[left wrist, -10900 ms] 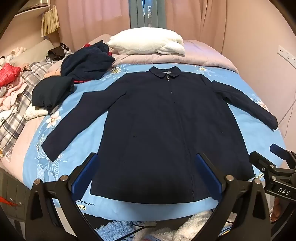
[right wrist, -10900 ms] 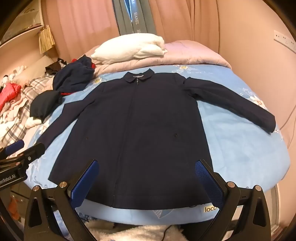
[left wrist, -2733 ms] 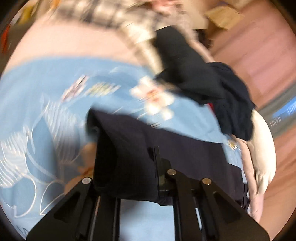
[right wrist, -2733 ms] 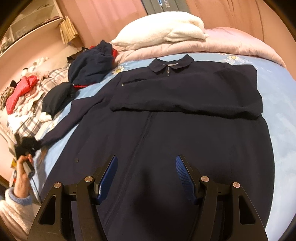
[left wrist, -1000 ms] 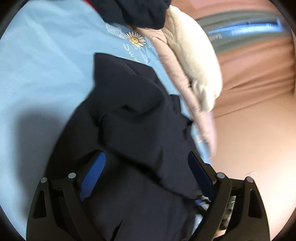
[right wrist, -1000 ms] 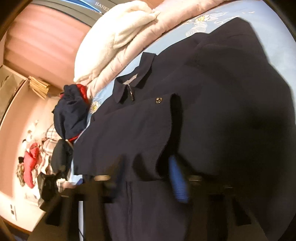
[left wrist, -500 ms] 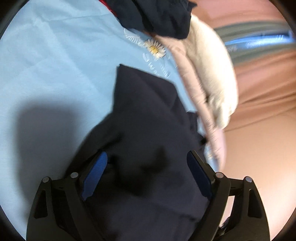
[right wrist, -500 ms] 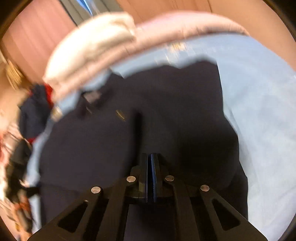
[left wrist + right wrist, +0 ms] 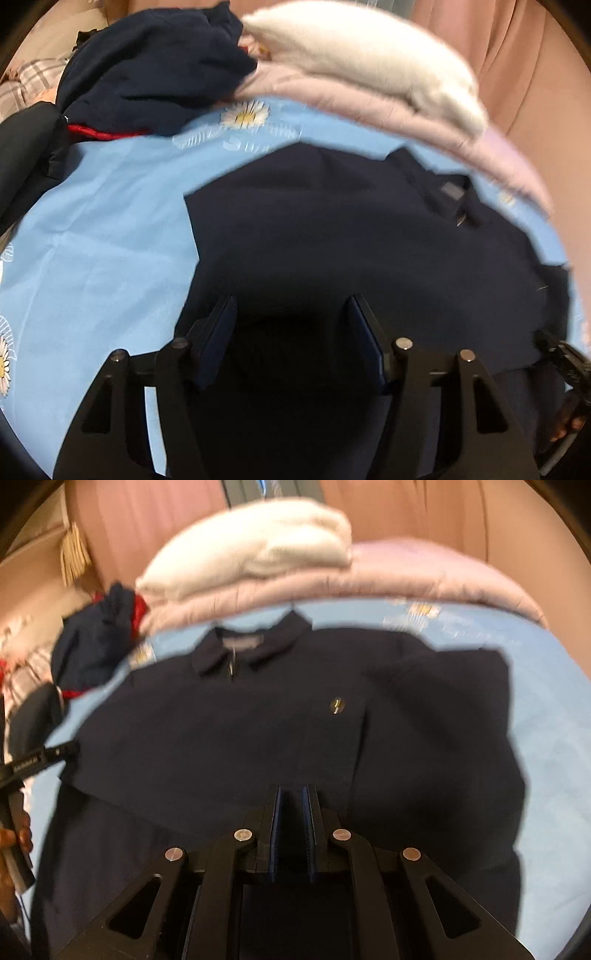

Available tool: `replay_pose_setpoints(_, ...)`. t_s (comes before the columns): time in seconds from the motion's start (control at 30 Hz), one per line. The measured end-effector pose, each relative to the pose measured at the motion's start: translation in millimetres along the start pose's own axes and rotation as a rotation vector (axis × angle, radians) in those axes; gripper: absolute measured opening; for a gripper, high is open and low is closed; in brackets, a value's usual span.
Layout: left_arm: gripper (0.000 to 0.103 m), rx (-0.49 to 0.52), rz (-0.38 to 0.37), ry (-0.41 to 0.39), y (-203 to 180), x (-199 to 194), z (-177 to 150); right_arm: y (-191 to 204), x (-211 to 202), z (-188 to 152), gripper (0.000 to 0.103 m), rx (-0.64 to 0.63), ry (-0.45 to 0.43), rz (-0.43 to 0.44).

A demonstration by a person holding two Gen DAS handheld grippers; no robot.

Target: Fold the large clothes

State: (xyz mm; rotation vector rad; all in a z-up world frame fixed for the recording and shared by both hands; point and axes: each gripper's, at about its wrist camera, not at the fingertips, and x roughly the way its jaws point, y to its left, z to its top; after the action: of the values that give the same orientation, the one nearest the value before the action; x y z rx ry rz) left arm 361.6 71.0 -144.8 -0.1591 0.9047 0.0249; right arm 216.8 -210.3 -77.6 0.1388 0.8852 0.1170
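We hold two grippers over a dark navy jacket (image 9: 258,738) spread flat on a light blue bedsheet (image 9: 103,236) printed with daisies. The jacket lies with its long axis running away from us: its collar (image 9: 251,648) points toward the far end of the bed, where a pink quilt (image 9: 424,576) and a white pillow (image 9: 251,542) are stacked, and its hem lies toward us, out of view below the grippers. Both sleeves are folded in across the chest, so the outline is roughly rectangular. A small metal button (image 9: 337,704) shows on the folded cuff, right of the zip.

Our left gripper (image 9: 291,321) hovers over the jacket's left half, its blue-padded fingers (image 9: 218,332) apart and closing; the dark cloth lies beneath and between them, but we cannot tell whether the pads touch it.

Our right gripper (image 9: 292,812) sits low over the middle of the jacket, its fingers (image 9: 275,823) drawn nearly together with only a thin gap. We cannot tell whether any cloth is pinched there.

A heap of dark clothes (image 9: 147,70) with a red trim lies at the far left of the bed.
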Motion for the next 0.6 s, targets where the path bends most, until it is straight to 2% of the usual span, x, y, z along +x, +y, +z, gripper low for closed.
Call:
replay_pose_setpoints(0.1,0.062,0.079,0.063,0.04,-2.8,19.0,-9.2,-4.3,3.2,2.5,0.009,0.006,0.002,0.012)
replay_pose_setpoints(0.17,0.063,0.087,0.061,0.045,-1.3,15.3,-6.7,-8.7,-4.8,4.0,0.01,0.027,0.027,0.029)
replay_pose_setpoints(0.2,0.065,0.06,0.032,0.052,5.0,9.9,-5.6,-11.1,-14.0,3.1,0.013,0.049,0.031,0.046)
replay_pose_setpoints(0.23,0.072,0.023,-0.004,0.055,11.7,2.3,-5.6,-13.4,-25.9,-1.0,0.015,0.074,0.024,0.079)
replay_pose_setpoints(0.27,0.078,-0.02,-0.057,0.061,20.9,-6.0,-6.0,-14.7,-36.2,-4.4,0.027,0.094,0.01,0.118)
replay_pose_setpoints(0.3,0.09,-0.059,-0.114,0.072,30.6,-15.7,-9.3,-21.0,-52.2,-10.7,0.042,0.111,-0.008,0.154)
replay_pose_setpoints(0.37,0.092,-0.099,-0.159,0.074,49.4,-36.3,-20.5,-31.9,-80.9,-25.4,0.057,0.124,-0.048,0.164)
replay_pose_setpoints(0.47,0.092,-0.136,-0.211,0.09,79.0,-65.1,-42.5,-57.5,-122.9,-53.0,0.058,0.16,-0.074,0.144)
replay_pose_setpoints(0.6,0.093,-0.208,-0.318,0.167,114.6,-93.2,-87.7,-94.4,-150.5,-91.5,0.06,0.268,-0.038,0.17)
